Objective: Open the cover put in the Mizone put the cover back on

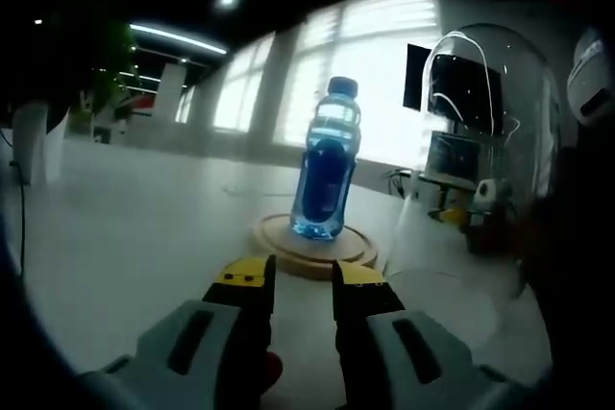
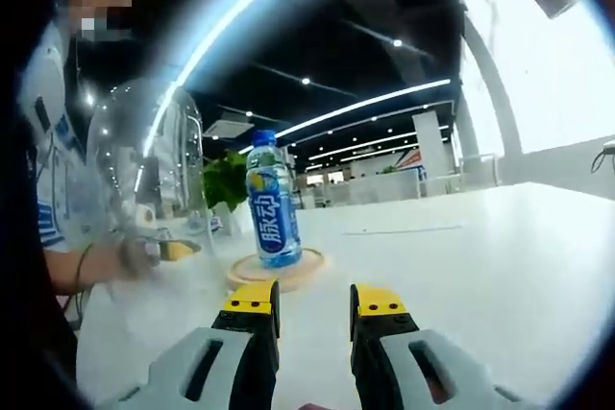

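A blue Mizone bottle (image 1: 327, 168) with a blue cap stands upright on a round wooden base (image 1: 288, 249) on the white table. The same bottle (image 2: 272, 201) and base (image 2: 309, 266) are in the right gripper view. A clear glass dome cover (image 1: 495, 132) stands off the base, to the bottle's right in the left gripper view. In the right gripper view the dome (image 2: 154, 156) is on the left. My left gripper (image 1: 303, 271) is open and empty, just short of the base. My right gripper (image 2: 315, 297) is open and empty, a little back from the base.
A person (image 2: 53, 170) sits close behind the dome, with a hand (image 2: 130, 258) on the table at its foot. Small yellow and white items (image 1: 461, 206) show through the glass. The white table (image 2: 480, 256) stretches wide to the right of the bottle.
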Motion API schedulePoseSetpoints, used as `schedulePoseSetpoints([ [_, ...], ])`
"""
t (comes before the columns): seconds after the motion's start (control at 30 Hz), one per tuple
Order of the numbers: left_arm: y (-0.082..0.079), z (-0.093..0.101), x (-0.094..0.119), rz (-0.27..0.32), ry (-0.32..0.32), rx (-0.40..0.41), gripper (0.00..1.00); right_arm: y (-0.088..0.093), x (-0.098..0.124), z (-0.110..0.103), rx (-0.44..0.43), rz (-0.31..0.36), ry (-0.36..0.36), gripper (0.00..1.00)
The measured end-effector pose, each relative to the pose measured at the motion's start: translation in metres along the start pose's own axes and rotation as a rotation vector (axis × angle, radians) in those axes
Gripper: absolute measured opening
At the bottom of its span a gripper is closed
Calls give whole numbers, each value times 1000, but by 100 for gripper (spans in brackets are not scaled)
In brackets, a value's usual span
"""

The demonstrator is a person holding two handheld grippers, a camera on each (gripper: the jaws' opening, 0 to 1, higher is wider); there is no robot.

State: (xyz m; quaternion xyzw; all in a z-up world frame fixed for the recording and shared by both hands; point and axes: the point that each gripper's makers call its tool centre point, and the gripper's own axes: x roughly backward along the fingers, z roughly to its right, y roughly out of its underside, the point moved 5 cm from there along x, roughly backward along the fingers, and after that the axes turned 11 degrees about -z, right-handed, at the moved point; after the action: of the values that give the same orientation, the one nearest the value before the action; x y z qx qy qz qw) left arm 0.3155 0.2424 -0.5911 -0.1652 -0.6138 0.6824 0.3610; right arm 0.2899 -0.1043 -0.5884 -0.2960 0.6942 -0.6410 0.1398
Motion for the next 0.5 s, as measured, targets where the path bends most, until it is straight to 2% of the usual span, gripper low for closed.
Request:
schedulePoseSetpoints([
  [0.1, 1, 2, -1, -12, 4, -16, 19, 0, 0, 0, 0, 2, -2, 22],
  [0.2, 0, 6, -2, -16, 36, -47, 18, 0, 0, -1, 8, 2, -2, 22],
  [0.5, -2, 4, -1, -9, 23, -31, 18, 0, 3, 2, 38, 6, 11, 22],
])
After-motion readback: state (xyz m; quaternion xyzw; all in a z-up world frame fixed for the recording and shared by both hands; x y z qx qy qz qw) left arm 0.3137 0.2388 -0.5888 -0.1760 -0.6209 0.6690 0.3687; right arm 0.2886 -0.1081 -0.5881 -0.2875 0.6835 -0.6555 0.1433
